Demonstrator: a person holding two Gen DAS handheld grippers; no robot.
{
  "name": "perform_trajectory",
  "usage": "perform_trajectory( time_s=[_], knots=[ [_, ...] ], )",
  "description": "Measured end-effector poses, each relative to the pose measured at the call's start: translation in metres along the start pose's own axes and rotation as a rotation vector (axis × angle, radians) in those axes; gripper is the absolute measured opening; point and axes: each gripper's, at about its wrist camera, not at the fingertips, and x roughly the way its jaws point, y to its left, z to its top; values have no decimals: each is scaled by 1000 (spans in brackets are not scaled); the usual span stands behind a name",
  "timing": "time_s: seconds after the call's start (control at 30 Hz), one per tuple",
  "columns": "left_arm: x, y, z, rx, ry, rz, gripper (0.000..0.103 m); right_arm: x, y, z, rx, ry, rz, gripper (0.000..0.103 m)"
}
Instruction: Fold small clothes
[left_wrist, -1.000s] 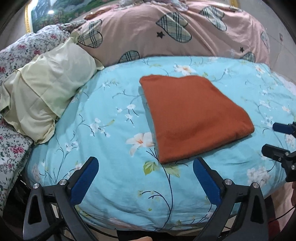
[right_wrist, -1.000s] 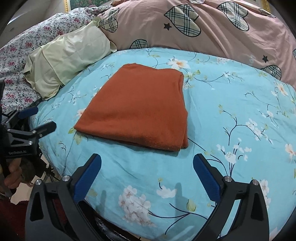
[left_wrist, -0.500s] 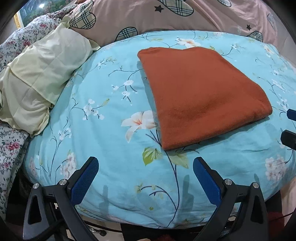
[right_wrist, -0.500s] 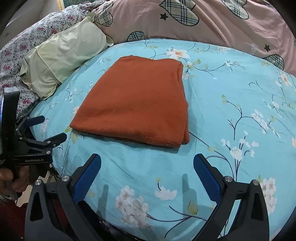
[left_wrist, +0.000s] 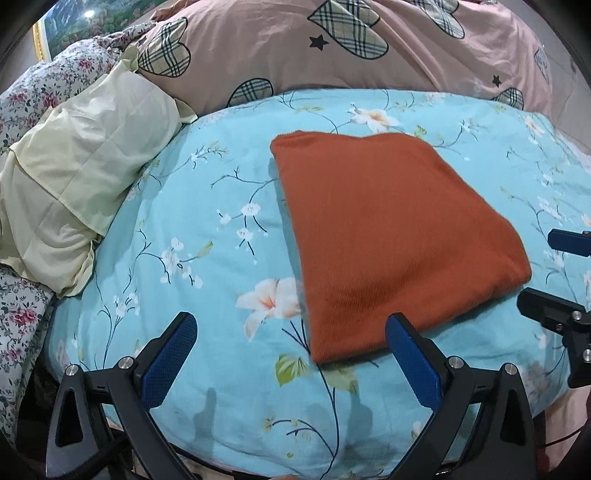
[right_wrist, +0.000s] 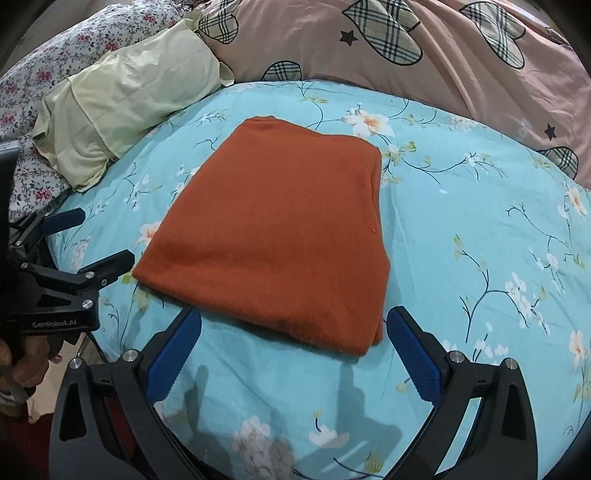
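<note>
Left wrist: nearer than a second ago; left gripper (left_wrist: 291, 334) spread wide, empty, at near edge of one folded cloth (left_wrist: 388, 236) on bedspread (left_wrist: 192, 236). Right wrist: closer too; right gripper (right_wrist: 293, 332) gaping, empty; one pillow (right_wrist: 125, 99).

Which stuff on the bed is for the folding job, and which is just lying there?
For the job:
- orange garment, already folded flat on the blue flowered cover
- left gripper, jaws open
- right gripper, jaws open

Just lying about:
- pale yellow pillow
- pink quilt with plaid hearts
- rose-print bedding
</note>
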Motion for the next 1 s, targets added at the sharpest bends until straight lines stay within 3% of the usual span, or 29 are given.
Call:
perform_trajectory(
  time_s=[0.37,1.0],
  knots=[
    [5,8,5,-56,17,11,102,4,-4,13,58,-7,33,101],
    [-6,2,1,-44,7,4,102,-2,-6,10,68,-9,42,101]
  ],
)
